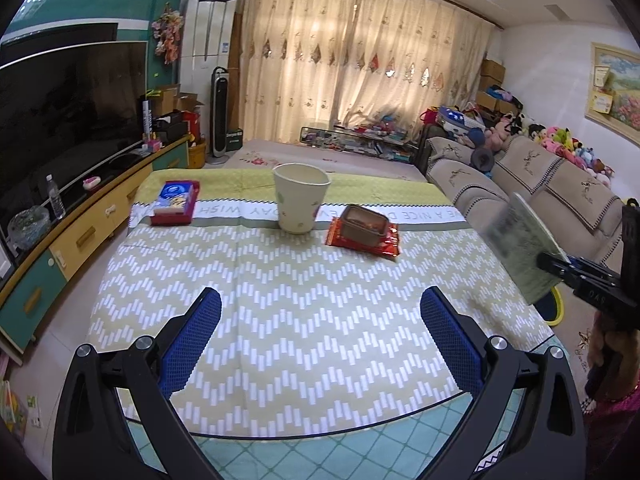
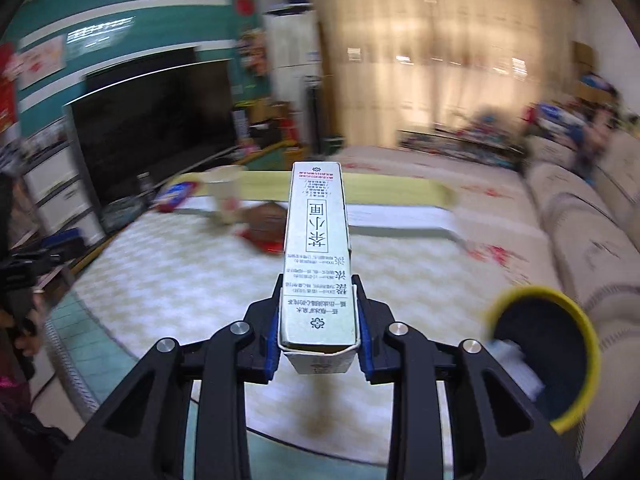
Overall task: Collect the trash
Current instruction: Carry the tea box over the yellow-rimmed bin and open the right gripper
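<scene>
Right gripper (image 2: 318, 332) clamped on the carton (image 2: 318, 248) at its rear end only, long overhang at 12 o'clock. Yellow-rimmed bin (image 2: 568, 360) sits at 4 o'clock. Risk: carton pivots out mid-swing. Left gripper (image 1: 320, 340) jaws apart, empty, above table (image 1: 300, 320)

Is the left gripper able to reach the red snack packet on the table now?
Probably yes. The left gripper is open and empty, and only bare tablecloth lies between it and the red snack packet. The cup stands to one side, out of the way.
</scene>
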`<state>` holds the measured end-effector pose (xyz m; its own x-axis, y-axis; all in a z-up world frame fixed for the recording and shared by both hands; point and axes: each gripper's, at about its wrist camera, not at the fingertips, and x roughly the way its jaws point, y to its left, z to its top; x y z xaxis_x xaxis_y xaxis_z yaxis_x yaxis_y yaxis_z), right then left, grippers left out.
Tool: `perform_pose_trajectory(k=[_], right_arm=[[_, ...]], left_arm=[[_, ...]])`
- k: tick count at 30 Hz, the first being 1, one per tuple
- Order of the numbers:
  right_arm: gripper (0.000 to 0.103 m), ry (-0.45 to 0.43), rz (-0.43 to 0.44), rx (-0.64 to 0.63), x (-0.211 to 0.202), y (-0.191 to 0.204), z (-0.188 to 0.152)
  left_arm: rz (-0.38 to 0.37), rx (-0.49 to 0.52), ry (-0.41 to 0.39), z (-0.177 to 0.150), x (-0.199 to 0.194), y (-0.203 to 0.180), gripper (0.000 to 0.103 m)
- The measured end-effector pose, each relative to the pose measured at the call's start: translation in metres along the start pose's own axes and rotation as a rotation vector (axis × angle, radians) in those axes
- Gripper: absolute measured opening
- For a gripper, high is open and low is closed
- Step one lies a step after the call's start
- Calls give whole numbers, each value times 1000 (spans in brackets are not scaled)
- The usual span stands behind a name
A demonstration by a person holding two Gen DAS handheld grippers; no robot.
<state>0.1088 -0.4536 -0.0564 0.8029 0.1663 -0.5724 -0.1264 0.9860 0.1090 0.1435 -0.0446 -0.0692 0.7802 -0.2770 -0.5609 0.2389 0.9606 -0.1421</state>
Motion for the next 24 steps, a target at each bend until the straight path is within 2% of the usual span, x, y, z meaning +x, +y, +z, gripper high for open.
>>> perform_pose_trajectory(k=[6, 10, 15, 20, 22, 24], right_arm=[[29, 33, -217, 199, -3, -102, -24], [29, 74, -309, 290, 13, -155, -39], [29, 113, -362, 345, 33, -190, -50], [31, 120, -420, 370, 48, -206, -52], [41, 114, -428, 377, 49, -206, -53], [41, 106, -439, 363, 49, -203, -50]], left_arm=[[-31, 22, 23, 1, 10, -19, 98], [-33, 48, 28, 4, 15, -31, 98], [-37, 68, 42, 8, 25, -42, 98], [-44, 91, 63, 11, 40, -52, 98], [-51, 101, 70, 12, 44, -56, 98], [-54, 115, 76, 13, 51, -61, 98]])
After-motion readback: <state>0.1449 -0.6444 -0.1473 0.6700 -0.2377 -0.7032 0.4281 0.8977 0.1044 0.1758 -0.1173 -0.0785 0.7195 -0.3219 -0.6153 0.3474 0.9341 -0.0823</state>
